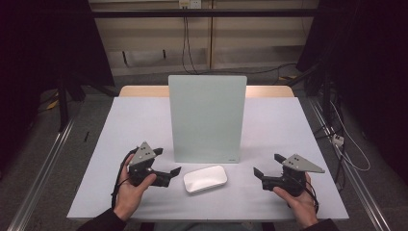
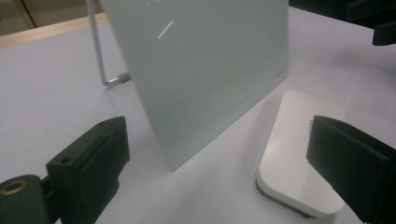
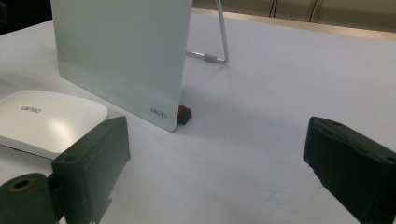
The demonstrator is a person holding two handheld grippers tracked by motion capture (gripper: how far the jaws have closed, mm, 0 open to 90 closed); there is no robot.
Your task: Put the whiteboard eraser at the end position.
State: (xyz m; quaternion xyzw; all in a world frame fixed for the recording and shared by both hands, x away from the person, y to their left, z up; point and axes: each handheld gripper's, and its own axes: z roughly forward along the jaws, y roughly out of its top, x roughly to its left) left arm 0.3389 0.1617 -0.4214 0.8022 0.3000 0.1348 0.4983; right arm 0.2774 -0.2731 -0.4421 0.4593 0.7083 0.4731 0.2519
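Nearest, low in the high view, we list the left gripper [image 1: 174, 171] and right gripper [image 1: 257, 172], both with jaws spread wide and nothing held. Between them, lower centre, lies the white eraser [image 1: 205, 178] flat on the table [image 1: 279, 125]. Just behind it, mid-frame, stands the pale green board [image 1: 207, 118] (upright, on a wire stand [image 3: 219, 42]).

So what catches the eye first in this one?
A pale green board stands upright mid-table, propped on a wire stand behind. A white eraser lies flat just in front of it, between the left gripper and right gripper, both open.
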